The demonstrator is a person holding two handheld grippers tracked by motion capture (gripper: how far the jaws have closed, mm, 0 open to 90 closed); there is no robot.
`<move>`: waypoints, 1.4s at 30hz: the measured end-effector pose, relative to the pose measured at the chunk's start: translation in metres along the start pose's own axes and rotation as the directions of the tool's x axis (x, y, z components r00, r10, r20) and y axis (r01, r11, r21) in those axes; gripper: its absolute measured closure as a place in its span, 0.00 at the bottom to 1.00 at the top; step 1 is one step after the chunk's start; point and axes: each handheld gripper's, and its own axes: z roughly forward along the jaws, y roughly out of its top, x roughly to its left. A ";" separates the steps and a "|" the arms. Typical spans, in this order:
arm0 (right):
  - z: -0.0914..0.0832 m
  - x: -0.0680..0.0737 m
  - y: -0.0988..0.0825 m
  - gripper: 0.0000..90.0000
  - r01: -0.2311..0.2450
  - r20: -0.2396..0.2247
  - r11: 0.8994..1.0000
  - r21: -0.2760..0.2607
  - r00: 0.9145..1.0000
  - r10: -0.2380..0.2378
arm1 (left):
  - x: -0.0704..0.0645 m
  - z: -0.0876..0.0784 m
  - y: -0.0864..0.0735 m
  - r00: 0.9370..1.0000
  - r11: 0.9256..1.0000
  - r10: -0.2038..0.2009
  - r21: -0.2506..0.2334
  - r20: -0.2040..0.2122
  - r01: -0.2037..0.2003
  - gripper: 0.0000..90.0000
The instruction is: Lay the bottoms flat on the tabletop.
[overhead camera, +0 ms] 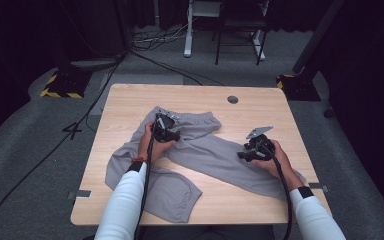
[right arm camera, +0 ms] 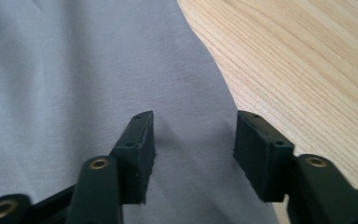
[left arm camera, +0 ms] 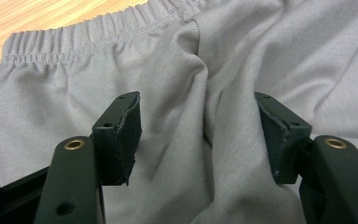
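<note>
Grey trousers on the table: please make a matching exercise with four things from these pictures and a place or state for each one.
Column 1:
1. grey trousers
2. left gripper
3. right gripper
4. table

Column 2:
A. open, over one trouser leg near its edge
B. light wood, with a round hole near the far edge
C. open, over a fold below the elastic waistband
D. spread out, legs apart

Pairs: 1-D, 2-C, 3-A, 4-B
</note>
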 end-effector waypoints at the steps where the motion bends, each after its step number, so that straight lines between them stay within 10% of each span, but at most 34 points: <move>1: -0.001 -0.001 -0.001 0.64 -0.015 -0.006 1.000 -0.001 1.000 0.015 | 0.001 -0.003 0.000 1.000 1.000 0.006 -0.003 -0.002 -0.006 0.42; 7: -0.020 -0.010 -0.018 0.95 -0.044 -0.011 0.997 0.071 0.999 0.045 | 0.019 -0.046 -0.011 0.999 0.997 0.009 -0.083 0.032 -0.006 0.38; 15: -0.059 -0.023 -0.065 1.00 -0.102 0.044 0.982 0.160 0.994 0.096 | 0.059 -0.084 -0.050 0.997 0.995 -0.056 -0.087 -0.045 0.051 0.39; 20: -0.077 -0.028 -0.082 1.00 -0.130 0.015 0.959 0.251 0.991 0.130 | 0.073 -0.078 -0.080 0.999 0.999 -0.036 0.004 -0.037 0.036 0.40; 24: -0.083 -0.024 -0.082 0.95 -0.046 -0.051 0.929 0.366 0.996 0.070 | 0.074 -0.076 -0.100 0.998 0.999 -0.039 0.016 0.049 0.038 0.43; 32: -0.063 -0.013 -0.049 0.67 0.020 -0.005 0.994 0.105 1.000 -0.019 | 0.035 -0.073 -0.109 0.985 1.000 0.023 -0.005 0.169 -0.023 0.47; 37: -0.038 -0.018 -0.022 0.59 -0.043 0.020 0.999 0.025 0.999 0.043 | 0.014 -0.068 -0.110 0.963 0.999 -0.008 -0.029 0.269 0.016 0.47; 42: -0.012 -0.020 -0.016 0.64 -0.075 0.006 0.997 0.022 0.997 0.074 | -0.010 -0.069 -0.105 0.957 0.998 0.064 -0.032 0.283 -0.057 0.46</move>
